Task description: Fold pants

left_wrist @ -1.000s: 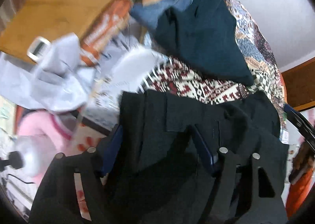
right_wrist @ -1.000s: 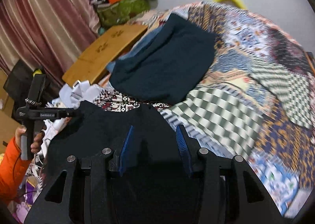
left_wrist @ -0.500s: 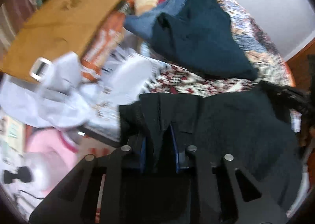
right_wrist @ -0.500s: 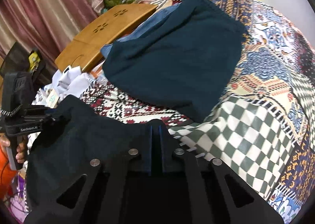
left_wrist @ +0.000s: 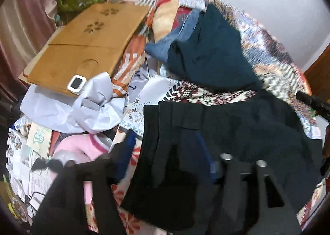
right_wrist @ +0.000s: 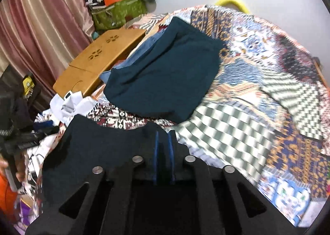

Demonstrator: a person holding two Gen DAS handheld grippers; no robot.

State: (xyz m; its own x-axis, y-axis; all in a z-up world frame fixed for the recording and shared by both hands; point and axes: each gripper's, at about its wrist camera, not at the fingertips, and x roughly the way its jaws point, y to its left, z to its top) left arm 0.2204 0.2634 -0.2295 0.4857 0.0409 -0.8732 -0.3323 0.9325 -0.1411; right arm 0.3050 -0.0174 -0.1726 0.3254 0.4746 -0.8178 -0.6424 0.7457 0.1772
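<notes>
Pinching a fold of the black woven pants (right_wrist: 99,148) between its blue pads, the right gripper (right_wrist: 164,144) stood narrow over the garment's near edge, its jaws having just eased apart slightly with cloth between them. The left gripper (left_wrist: 165,152) stood wide, its jaws having just opened; its blue pads (left_wrist: 129,148) straddled the other end of the same pants (left_wrist: 237,131) without visibly pressing them, one finger outside the cloth's edge and the other partly behind a fold. The pants lay crumpled at the near edge of the patchwork quilted bed (right_wrist: 257,90), directly under and ahead of both grippers, their long axis running roughly across from one gripper to the other. By my reading the right had the firmer claim, so the coming fold would turn on the left regaining its end.

The fabric looked matte, thick and limp, with a stitched waistband or pocket flap in the left wrist view. Farther out lay a folded dark teal garment (right_wrist: 165,78) on blue denim, well apart from the pants, and beside it a tan wooden lap tray (right_wrist: 99,57) with paw-shaped cut-outs.
</notes>
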